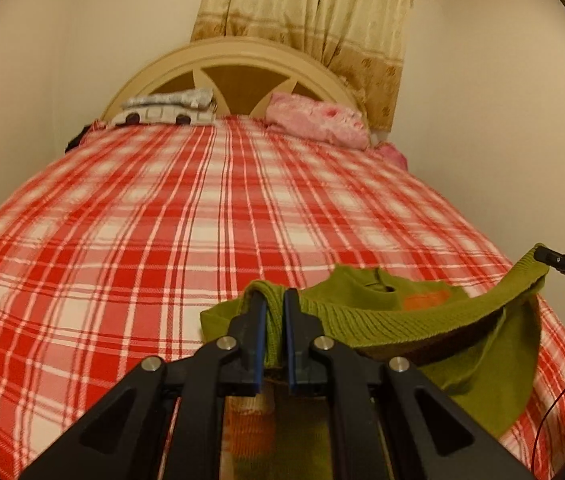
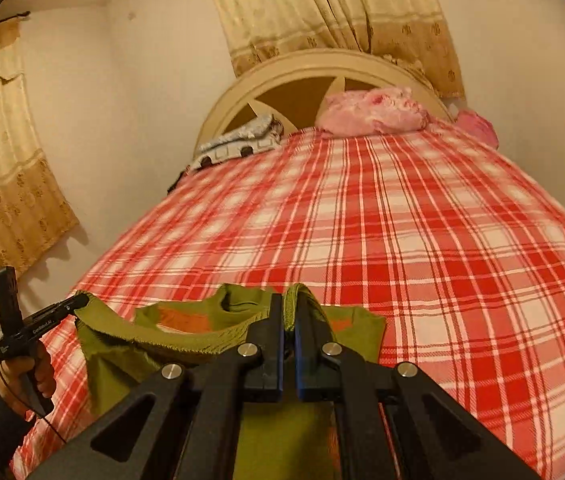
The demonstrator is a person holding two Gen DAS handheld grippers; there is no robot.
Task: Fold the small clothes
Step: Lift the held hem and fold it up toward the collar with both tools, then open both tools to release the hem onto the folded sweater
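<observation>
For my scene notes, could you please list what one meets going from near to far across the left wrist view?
Left tongs shut on the green sweater → red plaid bedspread → pink pillow → cream headboard → patterned curtain.

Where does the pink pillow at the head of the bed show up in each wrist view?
Left wrist view: the pink pillow lies above centre, slightly right, against the headboard.
Right wrist view: it sits upper right of centre, at the top edge of the plaid bedspread.
Shared landmark: the arched cream headboard, directly behind the pillow in both views.
</observation>
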